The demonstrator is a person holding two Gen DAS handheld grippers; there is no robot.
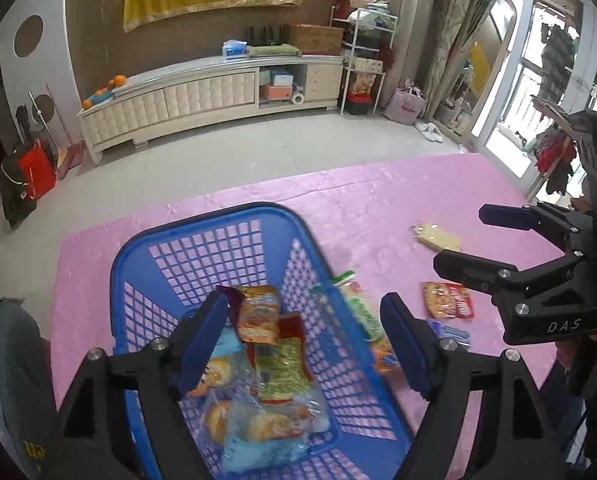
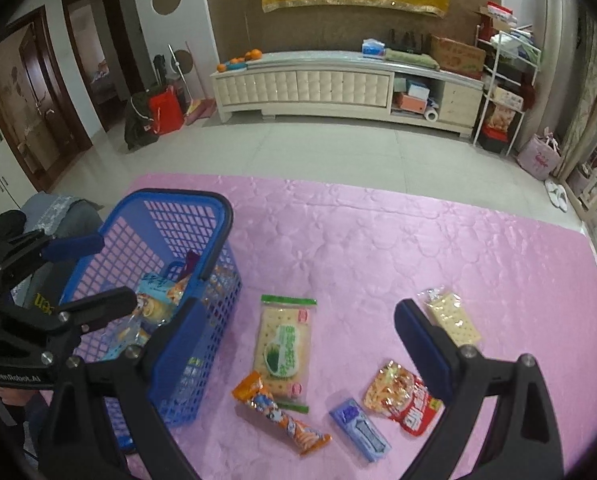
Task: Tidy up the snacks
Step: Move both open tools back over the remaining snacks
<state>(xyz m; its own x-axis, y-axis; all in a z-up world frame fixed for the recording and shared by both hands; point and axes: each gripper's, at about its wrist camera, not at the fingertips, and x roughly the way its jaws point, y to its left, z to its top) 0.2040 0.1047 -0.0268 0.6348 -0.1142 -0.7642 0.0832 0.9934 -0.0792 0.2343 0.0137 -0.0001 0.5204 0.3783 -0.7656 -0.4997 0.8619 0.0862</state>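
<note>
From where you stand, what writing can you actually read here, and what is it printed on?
"DAS": on the right gripper, seen from the left one.
"GenRobot.AI": on the left gripper, seen from the right one.
Snack packets, cardboard box, pink bag: print too small or blurred to read.

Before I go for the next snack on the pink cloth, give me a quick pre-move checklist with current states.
1. Left hand-held gripper empty, jaws apart over the blue basket: ok.
2. Right hand-held gripper open and empty: ok.
3. Green cracker pack lies flat between the right gripper's fingers, unobstructed: ok.
4. Orange snack bar overlaps the cracker pack's near end; risk of dragging it: not ok.
5. Basket has room on top: ok.
6. Other packs' contents intact: cannot tell.
</note>
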